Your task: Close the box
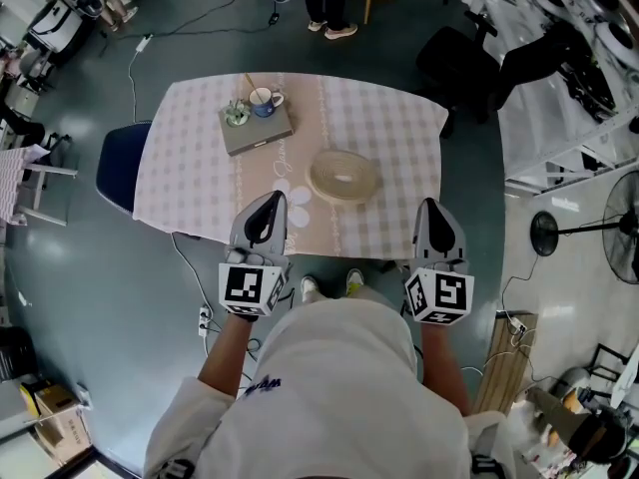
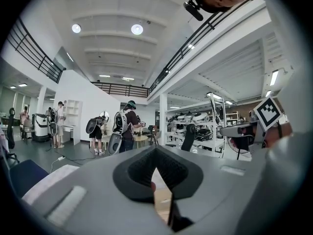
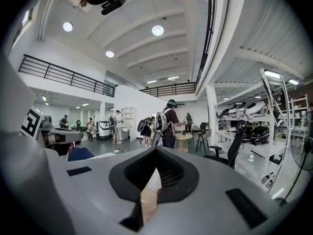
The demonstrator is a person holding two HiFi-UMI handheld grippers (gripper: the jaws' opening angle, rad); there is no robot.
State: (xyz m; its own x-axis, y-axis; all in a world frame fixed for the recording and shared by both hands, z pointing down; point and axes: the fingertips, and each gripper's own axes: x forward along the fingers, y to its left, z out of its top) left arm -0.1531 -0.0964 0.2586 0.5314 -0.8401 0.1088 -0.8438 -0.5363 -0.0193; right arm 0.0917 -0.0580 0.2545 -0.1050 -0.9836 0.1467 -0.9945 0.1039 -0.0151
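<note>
A round, flat beige box (image 1: pixel 343 176) lies on the checked tablecloth (image 1: pixel 399 128), a little right of the table's middle. My left gripper (image 1: pixel 268 204) hovers at the table's near edge, just left of and nearer than the box, jaws shut and empty. My right gripper (image 1: pixel 432 210) hangs over the near right corner, also shut with nothing in it. Both point away from me and stand apart from the box. In the left gripper view the left gripper (image 2: pixel 155 154) points across the room, as does the right gripper (image 3: pixel 155 153) in its own view; the box is hidden in both.
A grey slab (image 1: pixel 257 128) at the table's far left carries a blue-and-white cup (image 1: pixel 265 100) and a small plant (image 1: pixel 237 114). Two white discs (image 1: pixel 297 197) lie beside the left gripper. A blue chair (image 1: pixel 120 163) stands left of the table; people and shelving fill the room beyond.
</note>
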